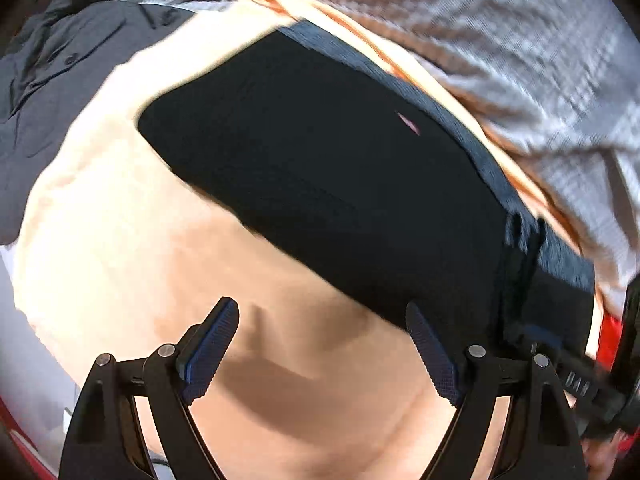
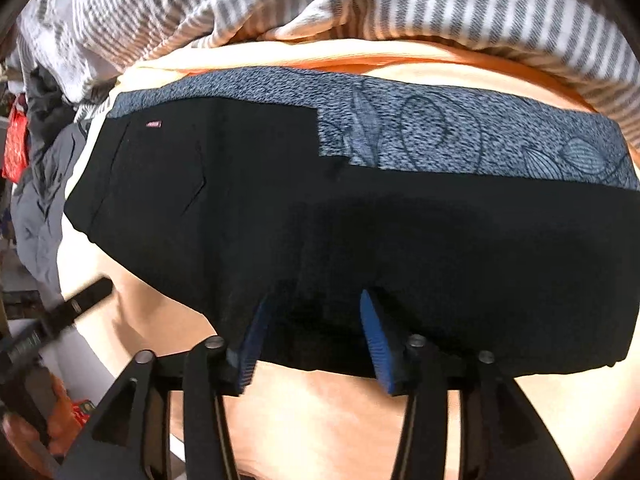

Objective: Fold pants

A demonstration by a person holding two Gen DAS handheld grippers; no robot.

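The black pants (image 2: 360, 220) lie folded lengthwise in a long strip on a peach sheet (image 2: 340, 420), over a blue-grey patterned cloth (image 2: 440, 136). A small pink label (image 2: 153, 124) sits near their left end. My right gripper (image 2: 316, 304) is open, its blue pads at the pants' near edge, empty. In the left wrist view the pants (image 1: 320, 180) run diagonally. My left gripper (image 1: 322, 316) is open above the sheet (image 1: 120, 260), its right pad at the pants' near edge, holding nothing.
A grey-and-white striped blanket (image 2: 400, 4) is bunched behind the pants. A dark grey garment (image 1: 60, 80) lies to the left. The other gripper's black body (image 1: 580, 384) shows at the right edge. Something red (image 2: 16, 144) sits at far left.
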